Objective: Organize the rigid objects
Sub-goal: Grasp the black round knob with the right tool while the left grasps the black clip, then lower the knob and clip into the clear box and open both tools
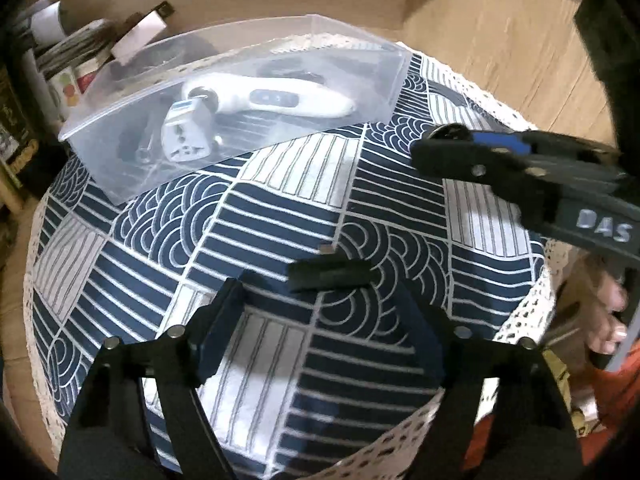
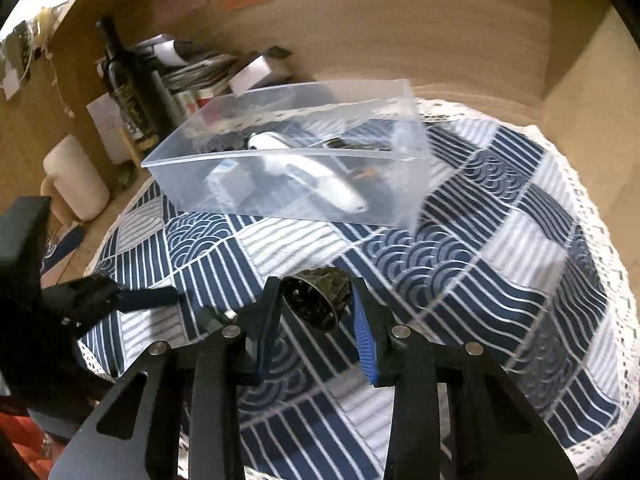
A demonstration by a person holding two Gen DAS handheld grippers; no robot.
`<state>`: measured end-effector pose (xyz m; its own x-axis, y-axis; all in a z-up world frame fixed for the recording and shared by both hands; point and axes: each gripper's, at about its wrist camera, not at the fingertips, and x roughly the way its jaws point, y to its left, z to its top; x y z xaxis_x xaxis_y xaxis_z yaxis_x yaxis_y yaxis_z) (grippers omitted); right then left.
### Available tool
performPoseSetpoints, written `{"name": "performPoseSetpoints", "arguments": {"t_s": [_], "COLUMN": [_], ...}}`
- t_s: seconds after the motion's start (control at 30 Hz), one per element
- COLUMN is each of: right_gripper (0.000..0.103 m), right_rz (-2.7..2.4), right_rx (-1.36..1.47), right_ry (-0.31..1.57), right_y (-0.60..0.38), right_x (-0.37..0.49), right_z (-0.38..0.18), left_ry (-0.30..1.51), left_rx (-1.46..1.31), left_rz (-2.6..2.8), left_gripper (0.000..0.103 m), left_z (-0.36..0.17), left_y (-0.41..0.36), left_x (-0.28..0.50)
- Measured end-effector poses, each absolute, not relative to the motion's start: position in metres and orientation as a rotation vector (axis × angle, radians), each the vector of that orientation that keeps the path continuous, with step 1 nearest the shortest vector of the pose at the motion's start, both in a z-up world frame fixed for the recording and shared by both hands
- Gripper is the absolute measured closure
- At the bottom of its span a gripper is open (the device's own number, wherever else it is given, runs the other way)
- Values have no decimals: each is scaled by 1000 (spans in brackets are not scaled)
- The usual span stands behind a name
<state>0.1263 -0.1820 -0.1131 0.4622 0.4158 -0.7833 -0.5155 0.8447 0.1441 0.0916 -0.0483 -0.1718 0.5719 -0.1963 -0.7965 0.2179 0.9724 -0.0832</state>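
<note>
A clear plastic box (image 1: 360, 92) (image 2: 408, 184) stands at the far side of the patterned table and holds a white handheld device (image 1: 276, 100) (image 2: 320, 176), a white plug adapter (image 1: 186, 136) and dark items. My right gripper (image 2: 314, 300) (image 1: 436, 140) is shut on a dark round ribbed object (image 2: 316, 300), held above the cloth in front of the box. My left gripper (image 1: 320, 300) is open and empty. A small black stick-shaped object (image 1: 330, 274) (image 2: 214, 318) lies on the cloth just ahead of its fingers.
The round table (image 1: 400, 208) has a blue-and-white patterned cloth with a lace edge. A wooden wall runs behind it. A wine bottle (image 2: 124, 84), a white jar (image 2: 76, 176), papers and boxes (image 1: 80, 52) are stacked at the left. A person's bare foot (image 1: 612, 320) shows at the right.
</note>
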Motion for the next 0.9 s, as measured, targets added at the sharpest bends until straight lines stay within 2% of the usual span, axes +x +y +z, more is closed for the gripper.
{"name": "performPoseSetpoints", "arguments": {"t_s": [0.03, 0.07, 0.1, 0.37, 0.9], "right_gripper": [72, 72, 72, 72, 72], "right_rz": [572, 571, 570, 569, 586], "right_rx": [-115, -111, -109, -108, -119], "right_ry": [926, 924, 922, 887, 758], "right_y": [-185, -189, -192, -202, -187], "right_x": [125, 124, 123, 119, 138], "right_z": [-113, -112, -111, -103, -64], "left_ry": [922, 920, 915, 856, 623], "left_rx": [39, 45, 41, -4, -92], "left_rz": [-235, -236, -237, -213, -113], "left_gripper": [43, 49, 59, 59, 59], "left_z": [-172, -171, -169, -153, -78], "left_y": [-52, -55, -56, -45, 4], "left_x": [91, 92, 92, 93, 108]}}
